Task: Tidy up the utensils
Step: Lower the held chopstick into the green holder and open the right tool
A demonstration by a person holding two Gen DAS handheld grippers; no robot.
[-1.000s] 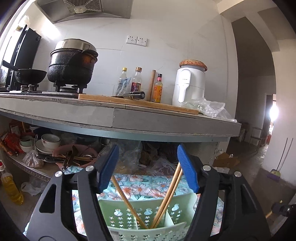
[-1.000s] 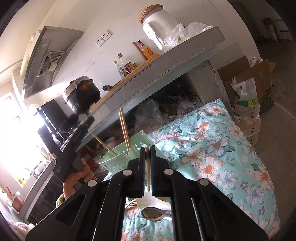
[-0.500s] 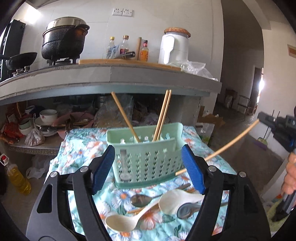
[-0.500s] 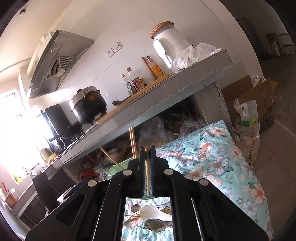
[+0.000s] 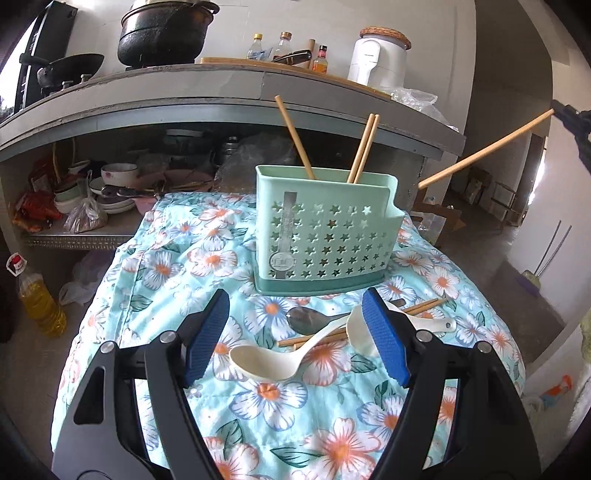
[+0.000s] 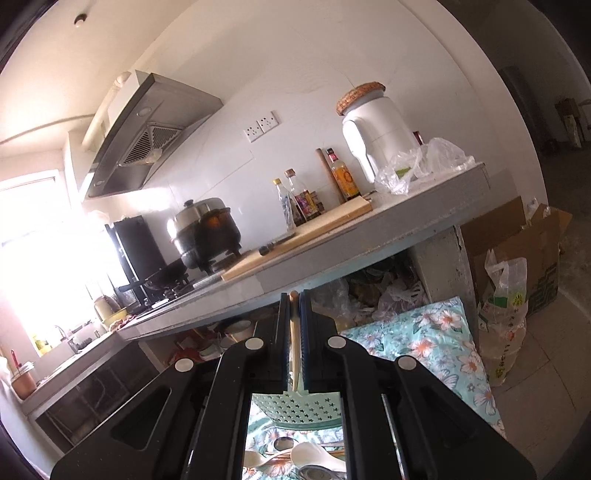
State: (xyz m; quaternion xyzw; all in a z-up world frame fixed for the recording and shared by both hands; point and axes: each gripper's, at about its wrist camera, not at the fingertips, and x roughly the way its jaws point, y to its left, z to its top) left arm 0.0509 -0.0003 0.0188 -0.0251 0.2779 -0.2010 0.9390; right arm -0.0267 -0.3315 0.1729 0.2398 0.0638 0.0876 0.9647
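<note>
A mint-green star-holed utensil holder (image 5: 325, 236) stands on a floral cloth (image 5: 166, 266) with three wooden chopsticks (image 5: 295, 136) leaning in it. In front of it lie a white spoon (image 5: 266, 363), a second white spoon (image 5: 356, 328), a metal spoon (image 5: 306, 317) and loose chopsticks (image 5: 421, 306). My left gripper (image 5: 295, 314) hangs open over these utensils and holds nothing. My right gripper (image 6: 294, 299) is shut on one chopstick (image 6: 294, 332), high above the holder (image 6: 295, 406). The left wrist view shows that chopstick (image 5: 487, 147) slanting at the upper right.
A grey counter (image 5: 258, 85) with a black pot (image 5: 166, 33), bottles and a white appliance (image 5: 376, 62) runs behind the cloth. Bowls and plates (image 5: 110, 184) fill the shelf below. An oil bottle (image 5: 40, 302) stands on the floor, left. A cardboard box (image 6: 517, 251) and bag (image 6: 502, 314) sit right.
My left gripper has pulled back and sunk away from the holder, so the spoons on the cloth now show between its fingers. The right gripper has risen with its chopstick.
</note>
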